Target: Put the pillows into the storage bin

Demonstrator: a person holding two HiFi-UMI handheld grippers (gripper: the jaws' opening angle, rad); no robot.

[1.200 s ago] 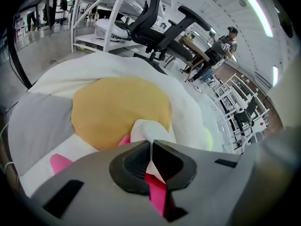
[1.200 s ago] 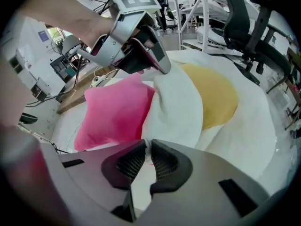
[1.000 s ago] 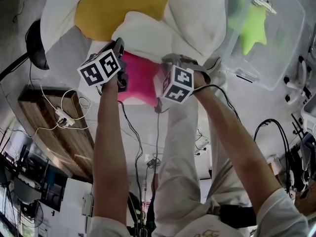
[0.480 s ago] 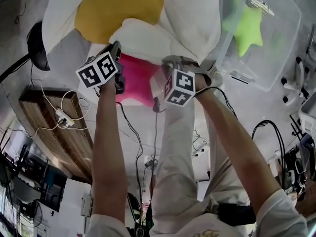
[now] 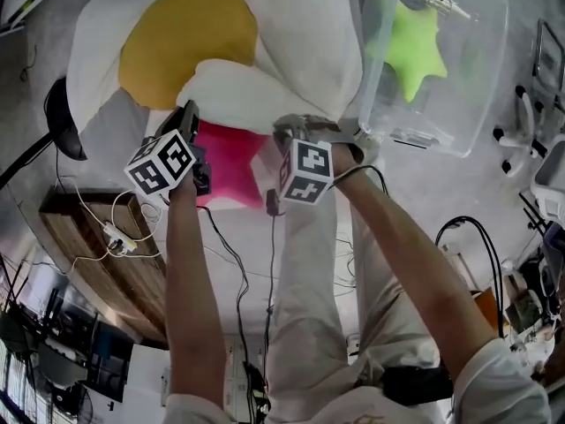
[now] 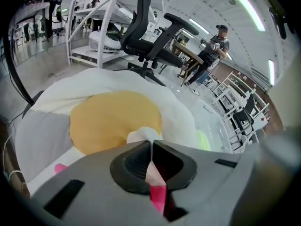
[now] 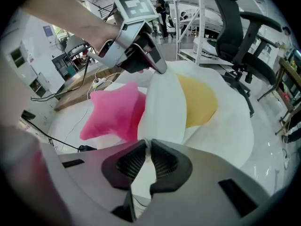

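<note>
A big white fried-egg pillow (image 5: pixel 291 34) with a yellow yolk (image 5: pixel 185 42) lies on the floor, its near edge folded up. My left gripper (image 5: pixel 188 116) is shut on that white edge (image 6: pixel 141 136), with pink cloth showing just behind its jaws. My right gripper (image 5: pixel 296 124) is shut on the same edge (image 7: pixel 164 107) further right. A pink star pillow (image 5: pixel 231 162) lies under the raised edge, between both grippers. The clear storage bin (image 5: pixel 477 69) stands at the upper right and holds a green star pillow (image 5: pixel 413 47).
A wooden board (image 5: pixel 97 237) with white cables and a power strip (image 5: pixel 115 232) lies at the left. A black chair base (image 5: pixel 62 113) sits beside the egg pillow. An office chair (image 6: pixel 150 27) stands beyond it, and a person (image 6: pixel 216 41) sits farther off.
Both grippers have kept their hold and come up a little with the white pillow's edge. The head view has shifted, so the pillows and bin sit further left in it.
</note>
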